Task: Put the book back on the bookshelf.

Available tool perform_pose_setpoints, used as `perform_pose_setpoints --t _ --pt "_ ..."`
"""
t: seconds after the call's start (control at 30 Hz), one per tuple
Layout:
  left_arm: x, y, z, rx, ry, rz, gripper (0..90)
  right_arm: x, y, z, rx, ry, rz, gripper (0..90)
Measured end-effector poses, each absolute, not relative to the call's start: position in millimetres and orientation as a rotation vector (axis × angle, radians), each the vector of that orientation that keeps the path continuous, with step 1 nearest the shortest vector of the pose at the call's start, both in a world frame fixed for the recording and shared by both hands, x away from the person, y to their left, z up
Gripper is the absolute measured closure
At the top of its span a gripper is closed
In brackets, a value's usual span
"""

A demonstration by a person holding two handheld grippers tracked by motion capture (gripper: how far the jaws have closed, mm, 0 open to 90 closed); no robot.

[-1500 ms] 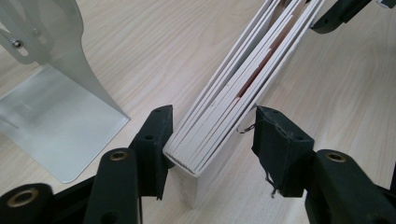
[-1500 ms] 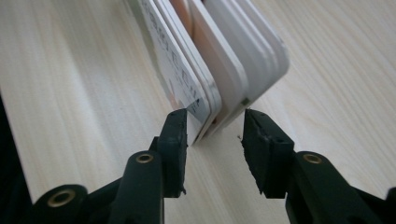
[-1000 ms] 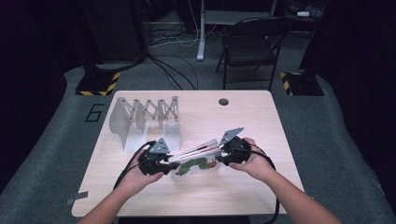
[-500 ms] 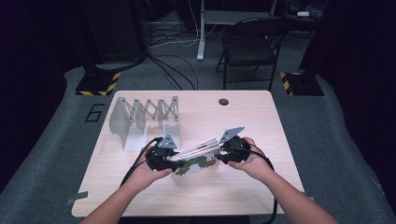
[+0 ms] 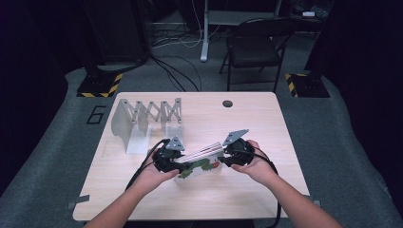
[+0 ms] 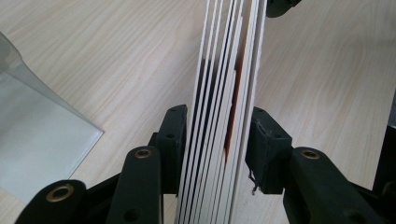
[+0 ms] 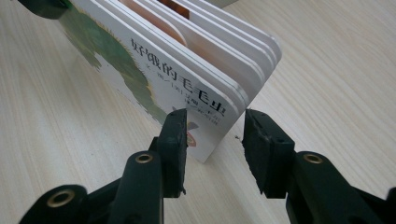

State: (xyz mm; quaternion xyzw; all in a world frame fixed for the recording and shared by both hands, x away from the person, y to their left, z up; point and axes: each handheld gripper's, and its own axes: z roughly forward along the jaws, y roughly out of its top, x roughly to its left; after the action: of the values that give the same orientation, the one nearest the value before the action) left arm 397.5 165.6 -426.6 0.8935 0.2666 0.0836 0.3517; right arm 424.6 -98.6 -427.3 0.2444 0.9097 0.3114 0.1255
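A: Board book (image 5: 199, 160) mid-counter (image 5: 237, 199), standing on its edge between both hands. Left gripper (image 6: 215, 140) has its jaws round the pages; they've just been closing.

B: Right gripper (image 7: 212, 140)?

A: Narrowly parted at the book's corner, one pad on the cover, the other clear.

B: Anything nearby?

A: Folding metal rack (image 5: 145, 114) behind-left, its clear base (image 6: 37, 140) just beside the left gripper. Chair (image 5: 254, 45) beyond the counter.
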Motion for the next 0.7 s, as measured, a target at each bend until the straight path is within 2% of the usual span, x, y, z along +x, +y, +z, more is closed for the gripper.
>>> perform_pose_setpoints --t 0.43,0.5,0.57,0.6,0.7 --pt "396.8 161.8 -431.0 2.325 0.689 0.213 62.5 423.5 -91.2 -427.4 0.703 2.658 0.918 60.4" --pt "396.9 162.5 -431.6 2.320 0.698 0.205 58.6 423.8 -91.2 -427.5 0.704 2.659 0.926 60.6" --pt "396.5 161.8 -434.0 2.328 0.710 0.168 47.3 423.5 -90.7 -427.6 0.703 2.666 0.931 60.6" --pt "395.7 161.5 -434.6 2.341 0.705 0.191 43.2 423.6 -90.7 -427.4 0.687 2.673 0.917 60.6" --pt "394.0 162.0 -435.7 2.349 0.701 0.185 39.8 423.2 -88.4 -428.5 0.686 2.679 0.902 60.3"
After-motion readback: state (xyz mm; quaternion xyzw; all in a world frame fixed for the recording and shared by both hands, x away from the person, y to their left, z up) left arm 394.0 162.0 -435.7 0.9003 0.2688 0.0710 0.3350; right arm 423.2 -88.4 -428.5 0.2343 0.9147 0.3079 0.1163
